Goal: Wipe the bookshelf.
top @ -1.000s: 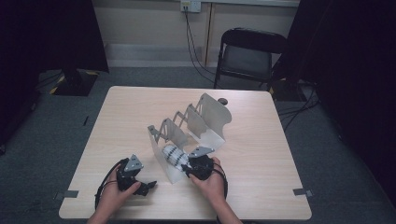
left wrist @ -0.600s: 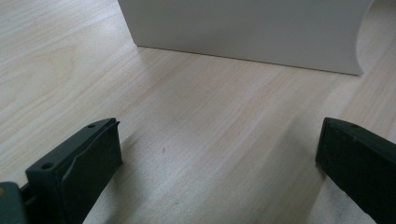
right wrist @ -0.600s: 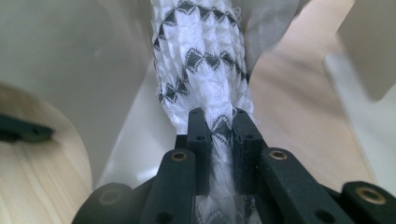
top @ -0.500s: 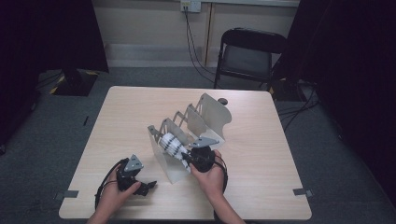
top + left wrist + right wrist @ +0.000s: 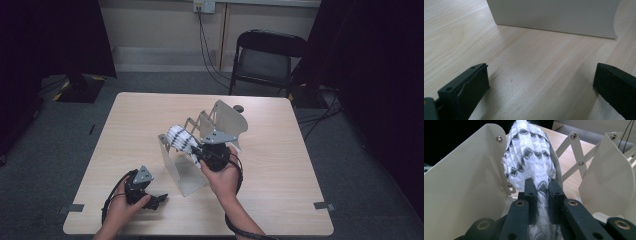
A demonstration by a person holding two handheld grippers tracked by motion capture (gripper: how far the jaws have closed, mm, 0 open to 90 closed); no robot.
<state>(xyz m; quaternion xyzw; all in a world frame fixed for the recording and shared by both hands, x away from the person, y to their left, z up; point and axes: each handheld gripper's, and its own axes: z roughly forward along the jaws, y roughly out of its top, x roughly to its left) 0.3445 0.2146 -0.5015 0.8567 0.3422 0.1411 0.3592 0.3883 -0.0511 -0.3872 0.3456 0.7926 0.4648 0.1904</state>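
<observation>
So right gripper [image 5: 541, 185] clamped on rolled patterned cloth [image 5: 530, 152], over rack [image 5: 176, 165] slot. Left gripper [image 5: 541, 82] wide open, empty. Next, probably: lower cloth between dividers.

No text, label, brand, number or sign can be read anywhere in these pictures.
</observation>
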